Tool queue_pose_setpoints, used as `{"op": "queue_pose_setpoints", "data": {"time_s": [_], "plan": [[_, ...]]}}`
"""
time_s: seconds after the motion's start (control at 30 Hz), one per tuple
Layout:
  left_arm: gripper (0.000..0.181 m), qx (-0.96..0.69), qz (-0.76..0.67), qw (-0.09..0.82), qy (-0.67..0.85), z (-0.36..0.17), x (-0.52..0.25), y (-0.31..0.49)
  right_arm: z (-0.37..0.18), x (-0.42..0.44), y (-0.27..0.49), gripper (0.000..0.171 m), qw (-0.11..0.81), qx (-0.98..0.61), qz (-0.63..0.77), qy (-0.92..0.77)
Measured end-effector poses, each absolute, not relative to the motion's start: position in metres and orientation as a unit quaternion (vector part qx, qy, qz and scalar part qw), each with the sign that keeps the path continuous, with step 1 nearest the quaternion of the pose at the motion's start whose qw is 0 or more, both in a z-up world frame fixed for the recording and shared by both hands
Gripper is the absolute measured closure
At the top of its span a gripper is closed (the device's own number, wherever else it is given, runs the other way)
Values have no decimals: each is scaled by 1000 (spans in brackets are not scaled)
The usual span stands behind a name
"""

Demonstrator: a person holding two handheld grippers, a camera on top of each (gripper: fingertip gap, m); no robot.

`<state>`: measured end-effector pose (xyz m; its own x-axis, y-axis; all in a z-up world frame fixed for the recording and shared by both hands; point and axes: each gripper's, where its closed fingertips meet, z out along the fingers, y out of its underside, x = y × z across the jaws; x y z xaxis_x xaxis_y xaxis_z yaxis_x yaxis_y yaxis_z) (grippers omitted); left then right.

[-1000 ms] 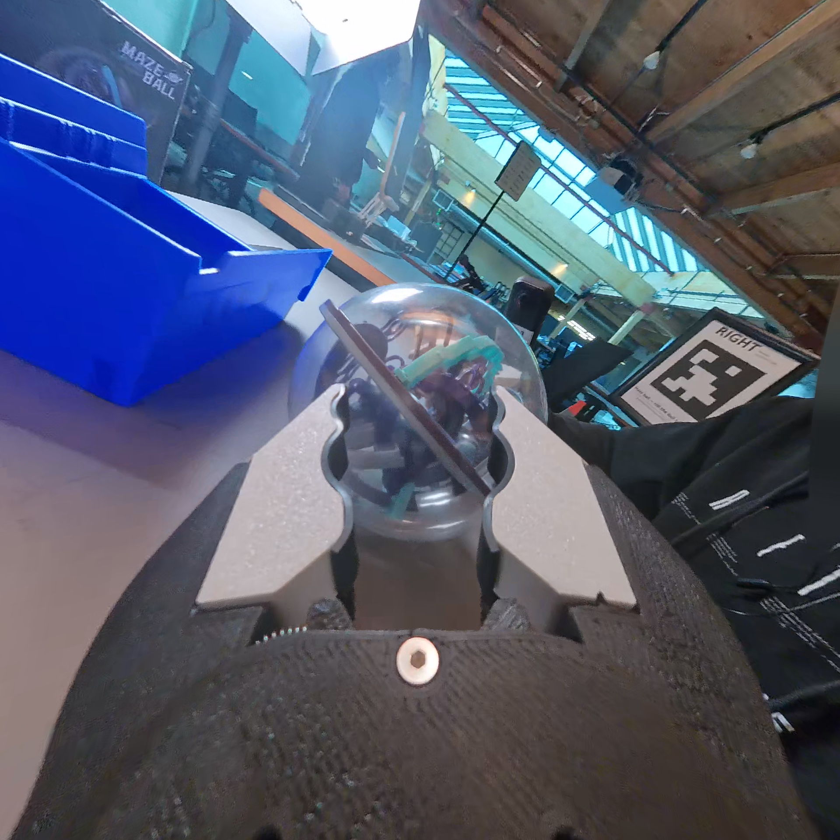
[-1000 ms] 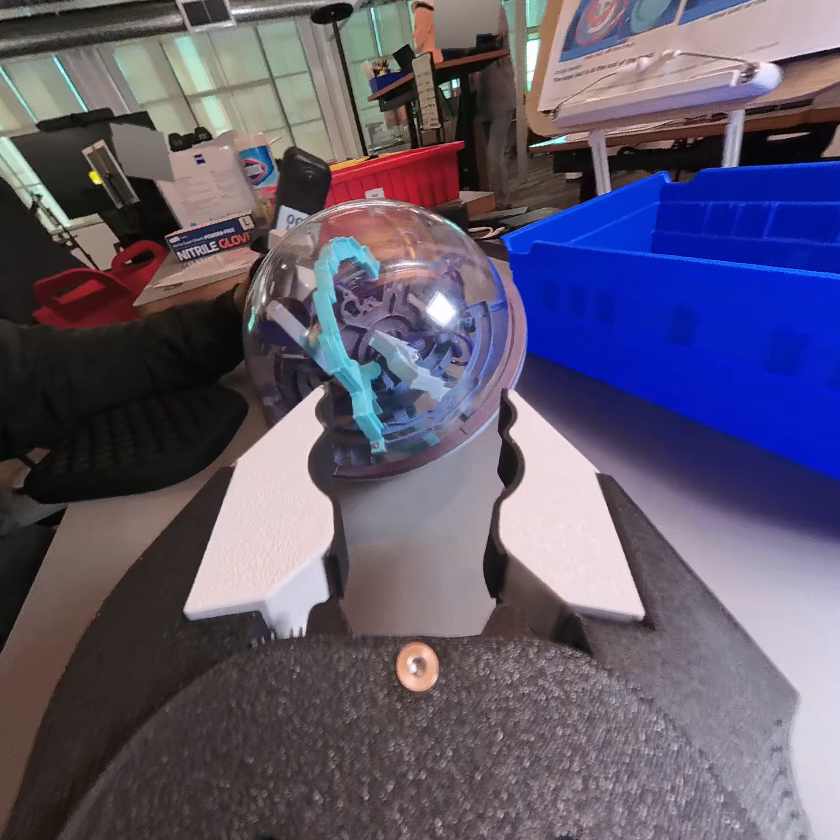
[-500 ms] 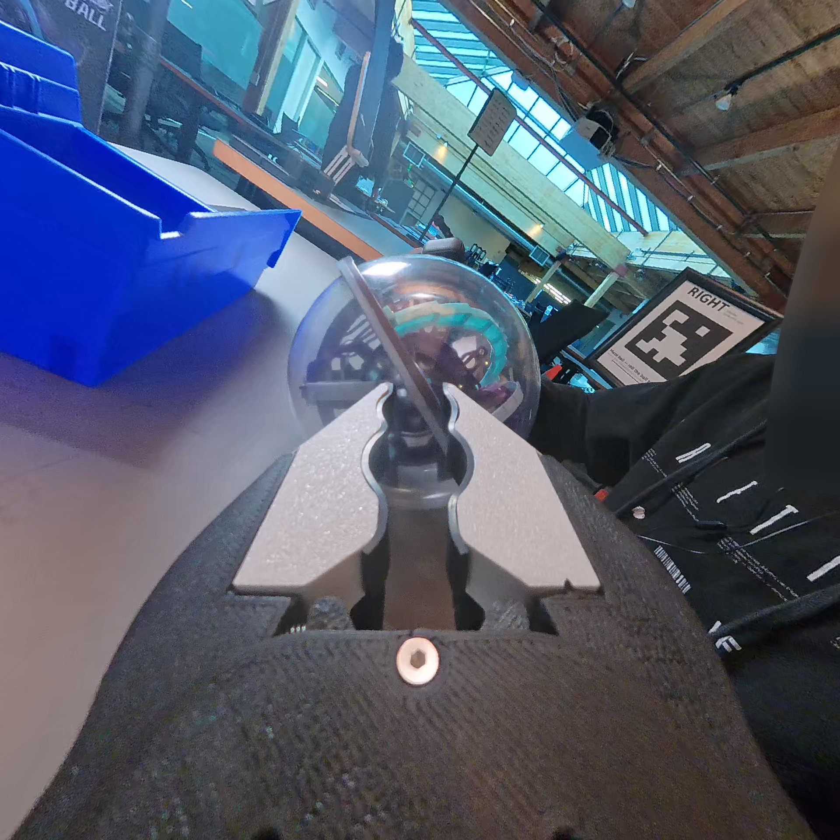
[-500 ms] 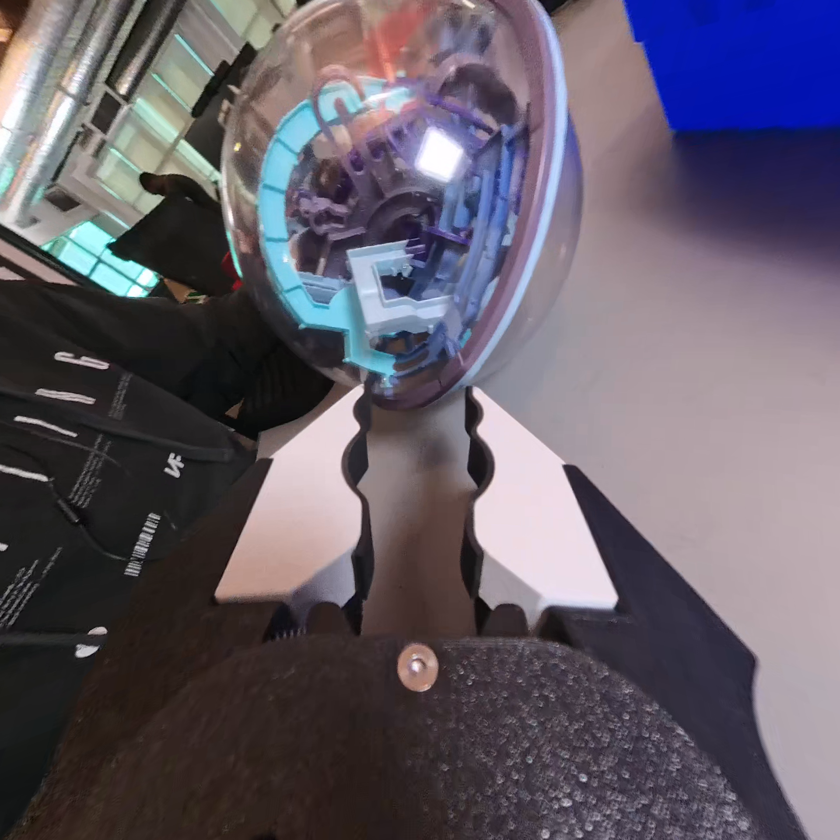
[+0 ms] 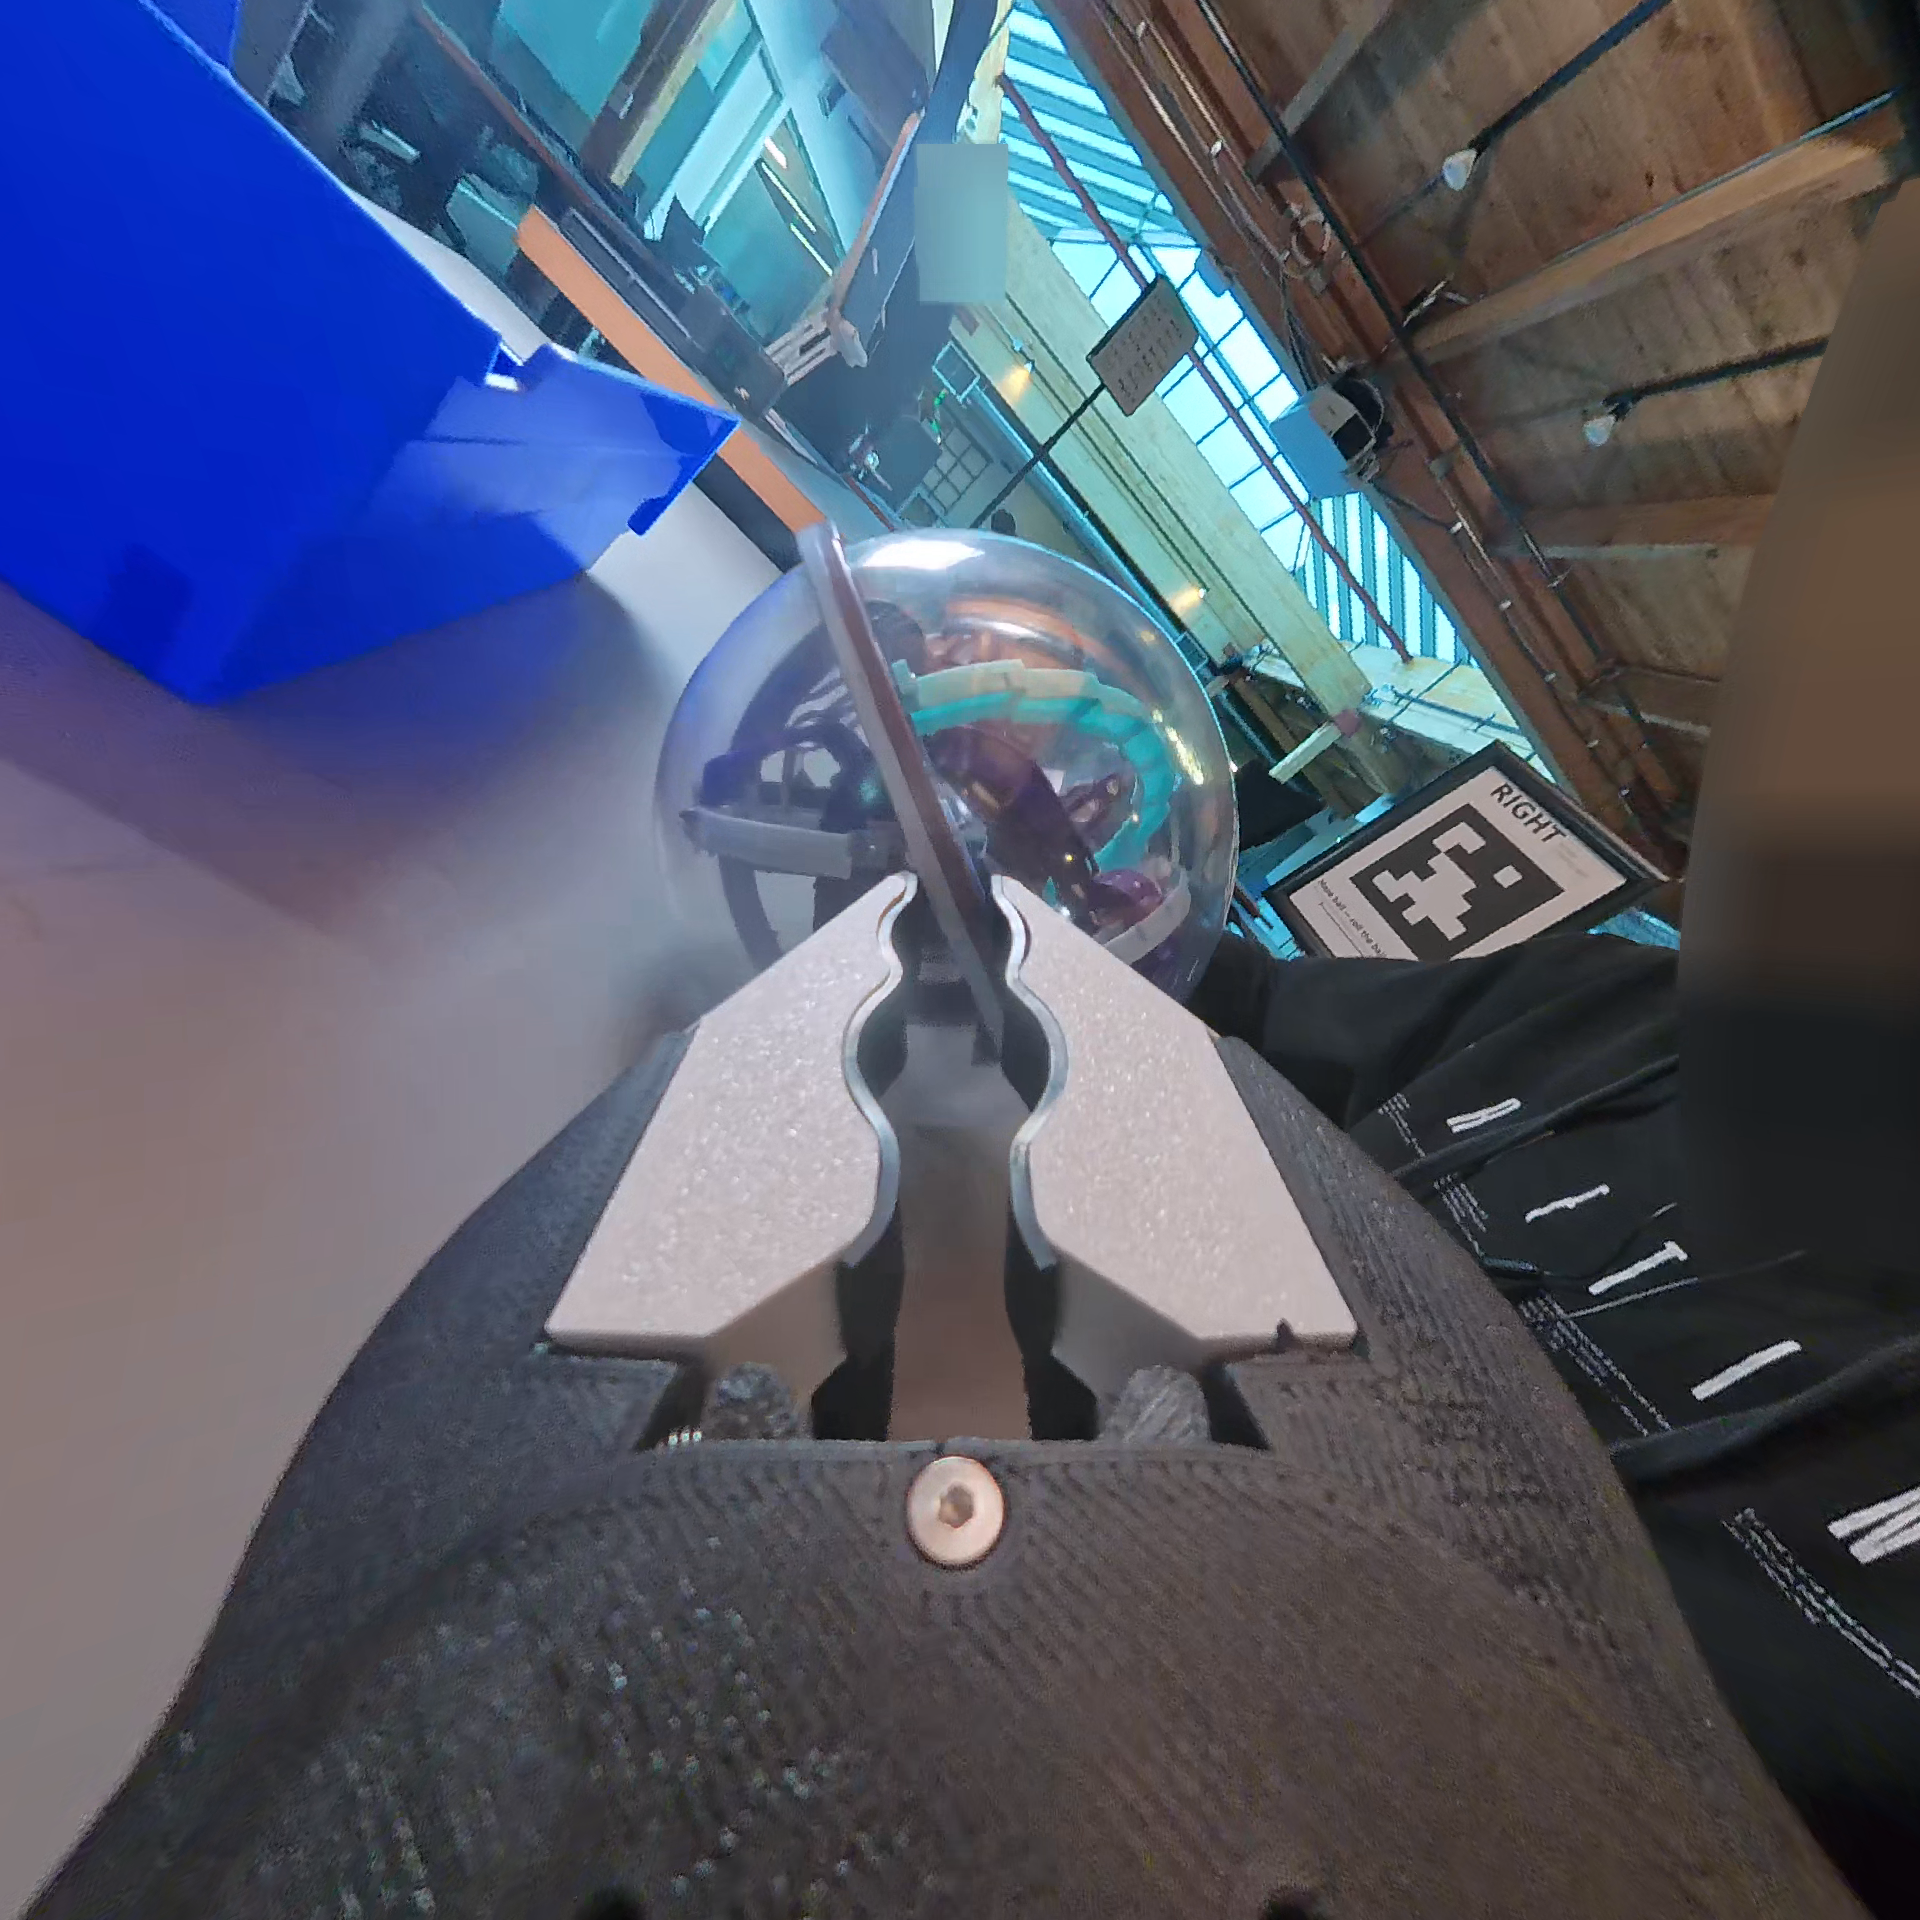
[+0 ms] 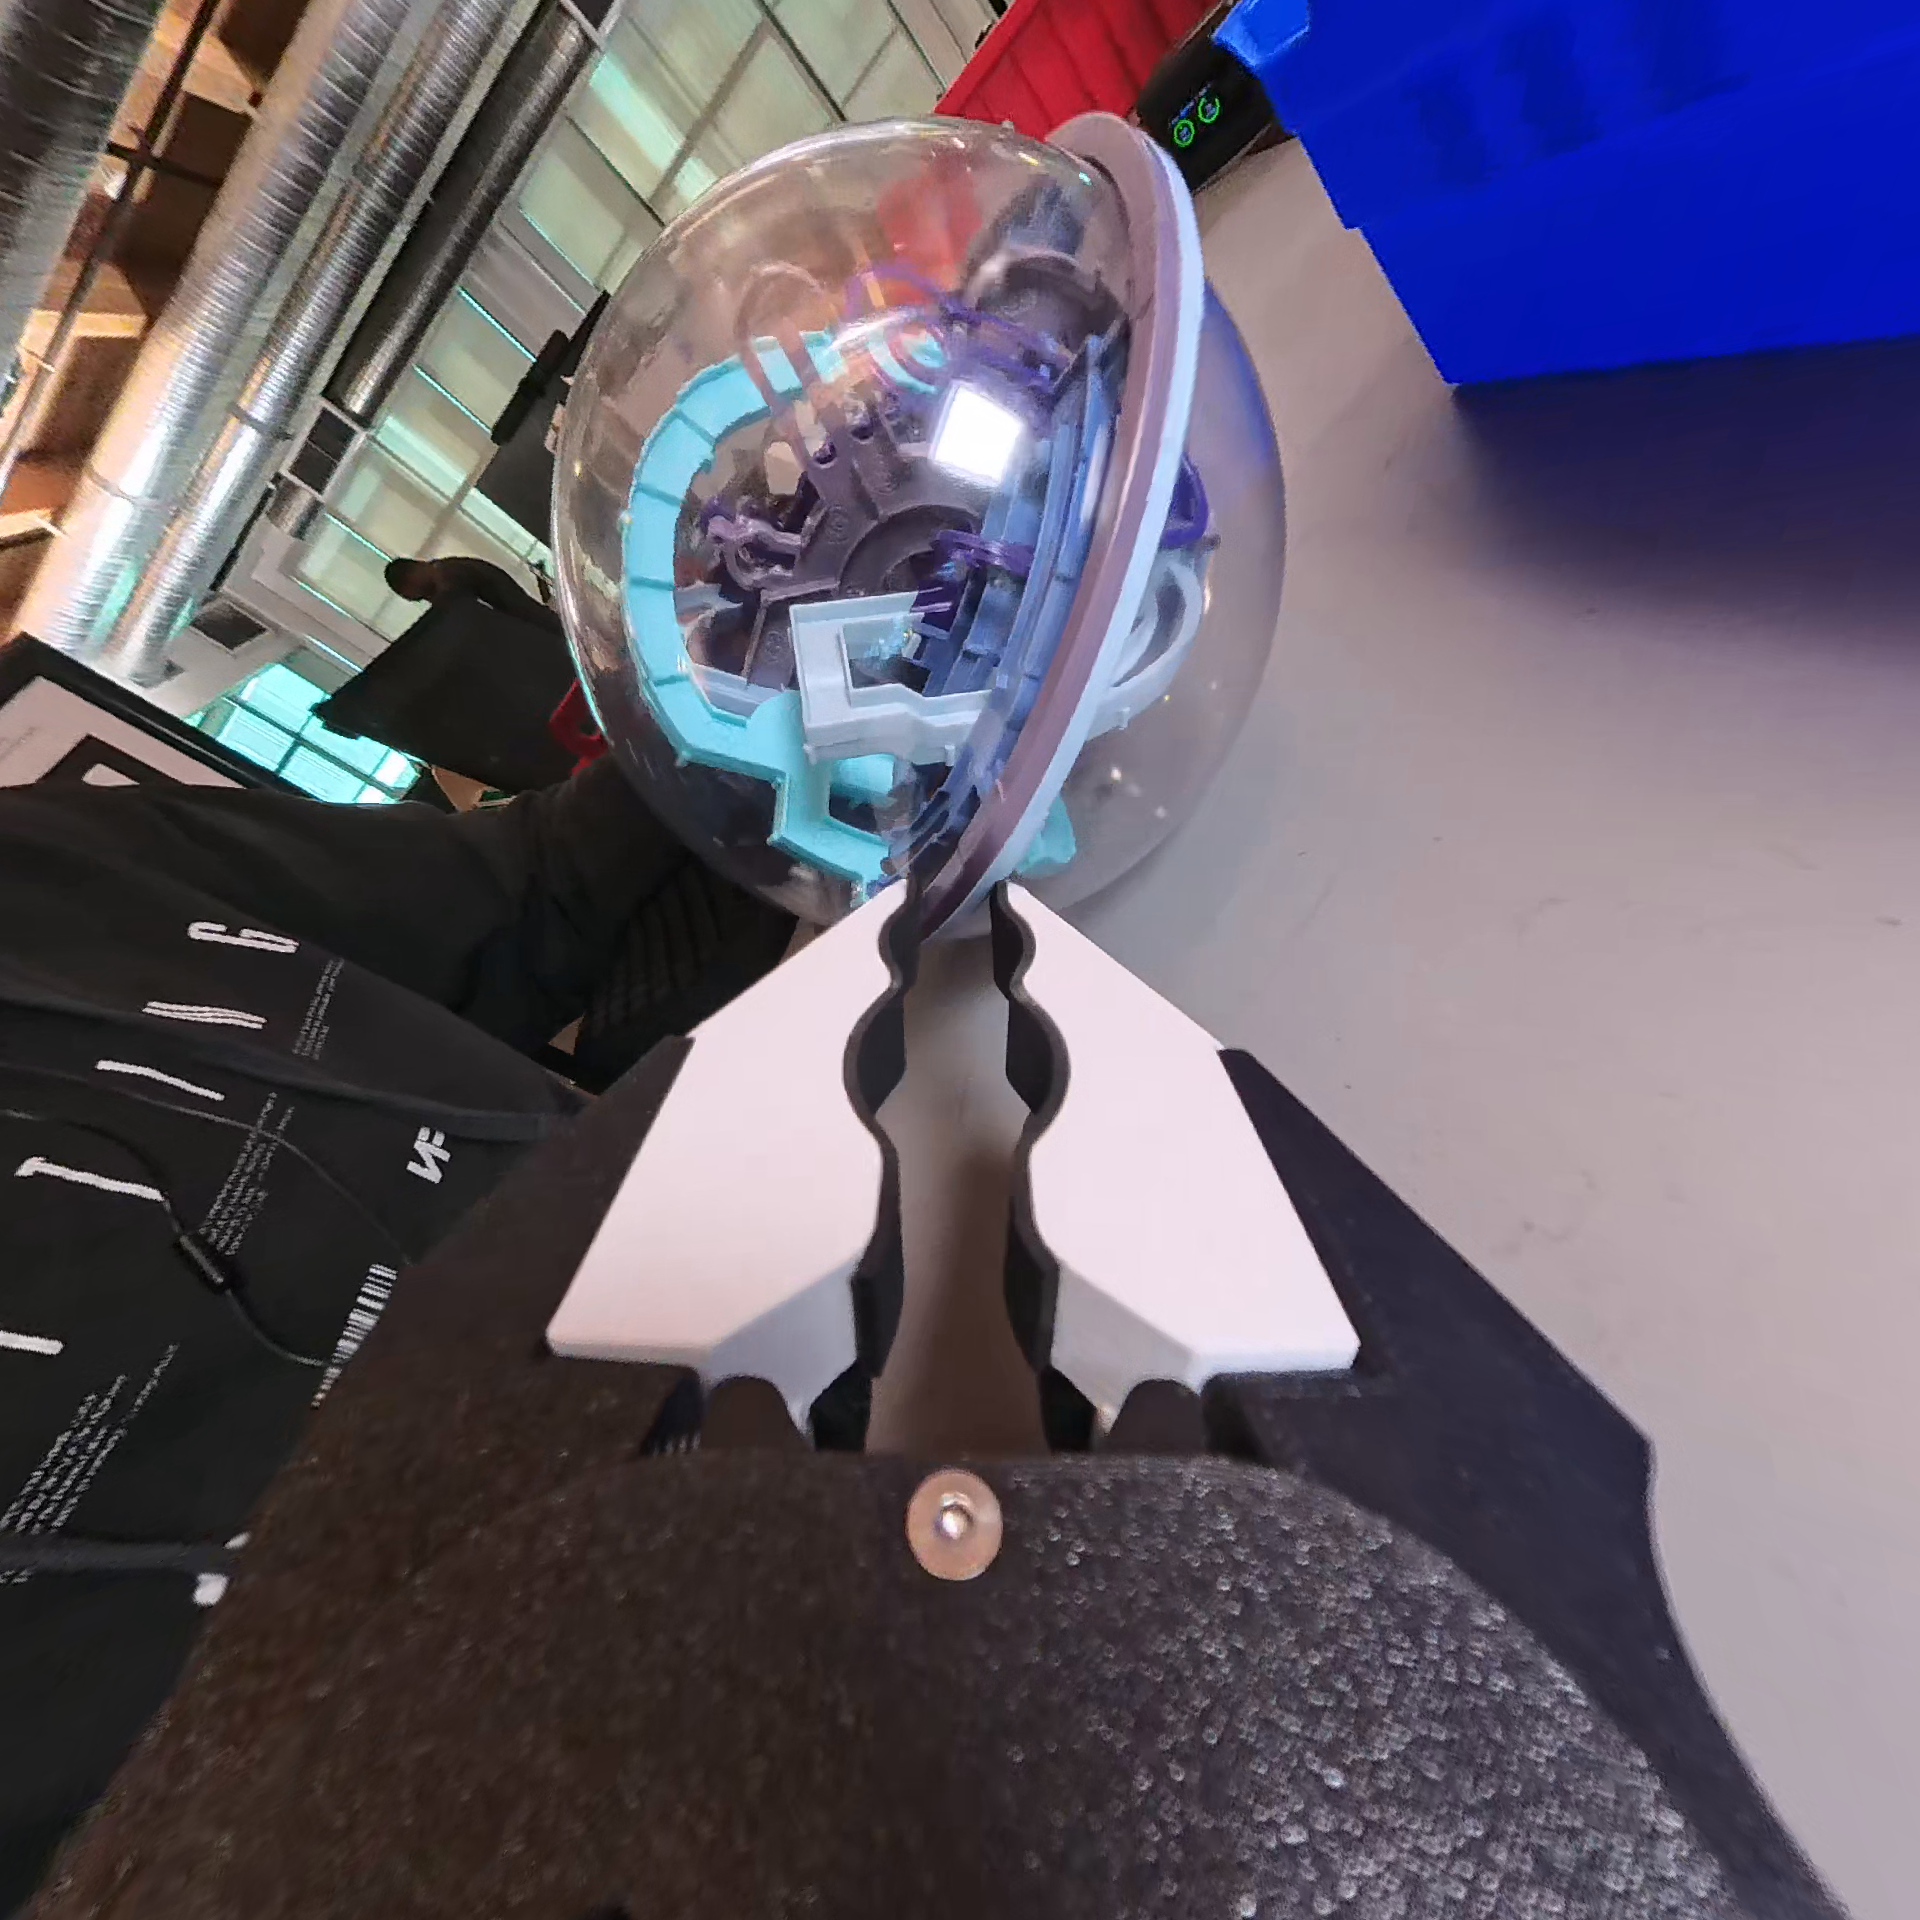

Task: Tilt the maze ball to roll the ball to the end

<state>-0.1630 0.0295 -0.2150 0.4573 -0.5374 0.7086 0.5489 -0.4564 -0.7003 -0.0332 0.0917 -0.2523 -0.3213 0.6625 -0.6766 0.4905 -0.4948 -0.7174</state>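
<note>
The maze ball (image 5: 1049, 748) is a clear sphere with teal, purple and grey tracks inside and a dark rim (image 5: 883, 717) around its middle. It is held tilted just above the grey table. My left gripper (image 5: 951, 894) is shut on the lower edge of that rim. In the right wrist view the maze ball (image 6: 883, 499) fills the upper middle, and my right gripper (image 6: 951, 904) is shut on its rim (image 6: 1132, 499) from the opposite side. I cannot make out the small ball inside the tracks.
A blue bin (image 5: 260, 395) stands on the table (image 5: 260, 1091) beside the ball; it also shows in the right wrist view (image 6: 1662, 187). A person's black clothing (image 5: 1558, 1195) is close on the other side. A framed marker board (image 5: 1455, 883) stands behind.
Both grippers have narrowed from holding the sphere's body to pinching its rim. The ball has rolled over, so the rim now runs steeply instead of slanting, and both views have tilted.
</note>
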Motion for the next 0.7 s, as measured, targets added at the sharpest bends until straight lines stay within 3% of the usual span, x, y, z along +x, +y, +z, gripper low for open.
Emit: {"op": "queue_pose_setpoints", "data": {"time_s": [0.2, 0.7], "plan": [[175, -631, -494, 597, 32, -169, -161, 25, -224, -37, 90, 164, 168, -528, 649, -521], [174, -485, -325, 781, 225, 44, -133, -32, 28, -28, 78, 166, 417, -291, 684, -523]]}}
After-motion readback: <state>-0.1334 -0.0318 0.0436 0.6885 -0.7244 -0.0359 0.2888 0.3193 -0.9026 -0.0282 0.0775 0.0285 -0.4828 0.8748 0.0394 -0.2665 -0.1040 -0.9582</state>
